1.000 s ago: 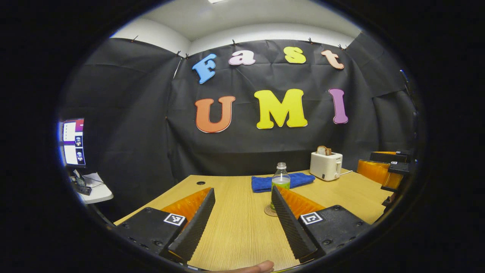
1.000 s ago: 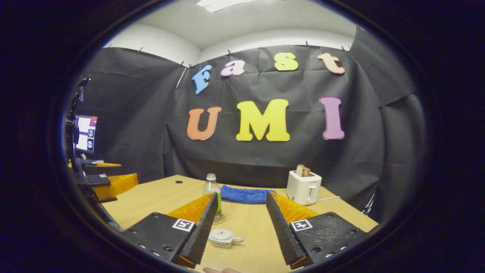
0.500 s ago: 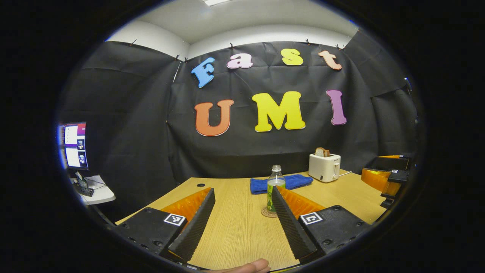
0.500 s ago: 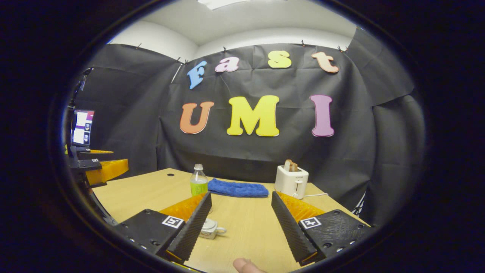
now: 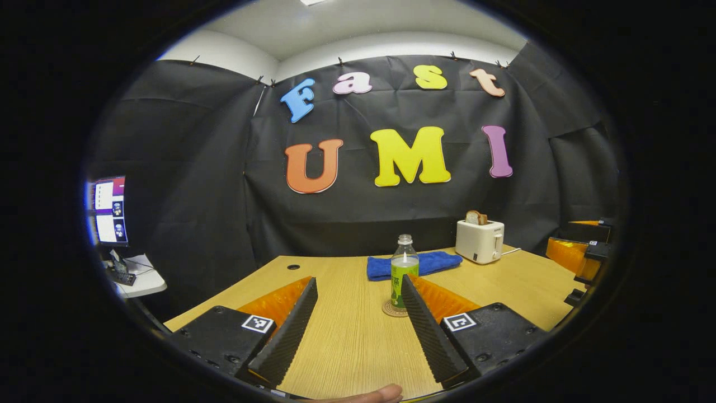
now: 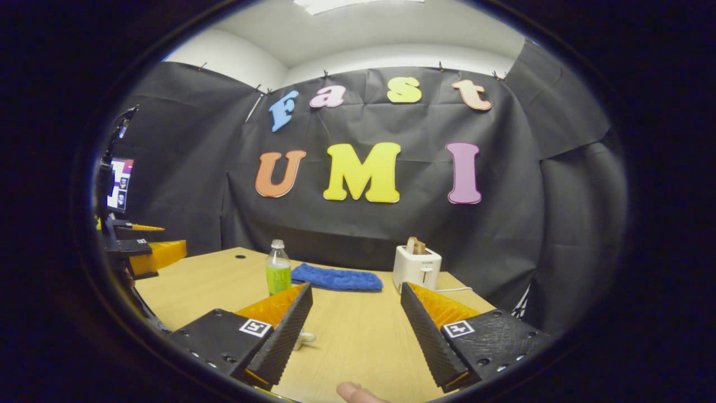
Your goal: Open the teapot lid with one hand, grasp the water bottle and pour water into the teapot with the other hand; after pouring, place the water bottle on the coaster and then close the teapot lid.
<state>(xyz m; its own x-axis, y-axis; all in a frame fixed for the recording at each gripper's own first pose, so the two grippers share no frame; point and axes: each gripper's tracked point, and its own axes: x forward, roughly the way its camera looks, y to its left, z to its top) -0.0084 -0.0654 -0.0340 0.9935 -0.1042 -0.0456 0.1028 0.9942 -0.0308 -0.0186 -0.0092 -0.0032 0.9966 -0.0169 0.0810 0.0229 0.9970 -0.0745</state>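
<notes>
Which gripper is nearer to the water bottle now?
Left. The water bottle on its coaster stands just beyond the left gripper, by its right finger. The right gripper is farther back, with the bottle off to its left.

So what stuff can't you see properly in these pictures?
- The teapot, right gripper view: the right gripper's own finger hides all but its handle, so whether the lid is on cannot be told.
- The coaster, left gripper view: the water bottle and the left gripper's finger cover most of it.
- The bottle's label: too small to read.
- The monitor, left gripper view: sits at the picture's edge, too small.
</notes>
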